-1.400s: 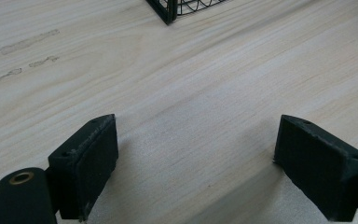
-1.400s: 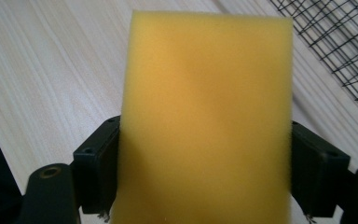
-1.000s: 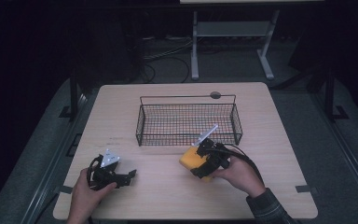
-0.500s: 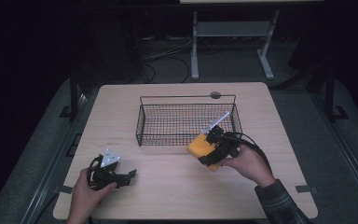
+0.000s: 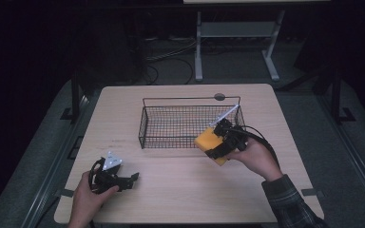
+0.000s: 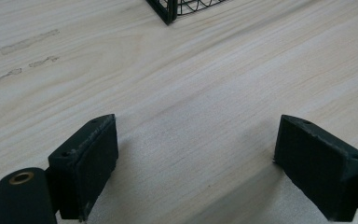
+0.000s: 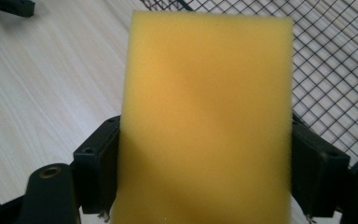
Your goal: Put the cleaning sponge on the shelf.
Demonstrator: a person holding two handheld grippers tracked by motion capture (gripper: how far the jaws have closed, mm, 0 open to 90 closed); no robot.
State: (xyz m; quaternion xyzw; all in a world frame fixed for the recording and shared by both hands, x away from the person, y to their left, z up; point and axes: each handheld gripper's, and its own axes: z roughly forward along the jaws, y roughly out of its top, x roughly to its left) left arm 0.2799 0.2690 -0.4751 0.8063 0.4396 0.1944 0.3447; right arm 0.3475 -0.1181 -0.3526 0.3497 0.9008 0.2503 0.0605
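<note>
In the high view, the right gripper [image 5: 215,144] is clenching a yellow sponge [image 5: 209,142] just off the table [image 5: 180,190], at about four o'clock from the middle of the wire basket [image 5: 145,124]; the sponge is hanging against the basket's near right corner, with the near wall standing between it and the basket floor. A small dark disc [image 5: 219,97] is lying on the table just behind the basket's far rim at one o'clock. At seven o'clock from the basket, well apart from it, the left gripper [image 5: 132,179] is resting on the table, its jaws spread with nothing between them. In the left gripper view, the left gripper [image 6: 196,158] is showing its two black pads parted wide over bare wood, while a corner of the basket [image 6: 168,10] is peeking in at twelve o'clock. In the right gripper view, the right gripper [image 7: 205,172] is pressing both pads against the sides of the sponge [image 7: 207,116], which is blocking most of what lies ahead; the basket [image 7: 335,84] mesh is spreading at two o'clock and the table [image 7: 42,88] at nine o'clock.
</note>
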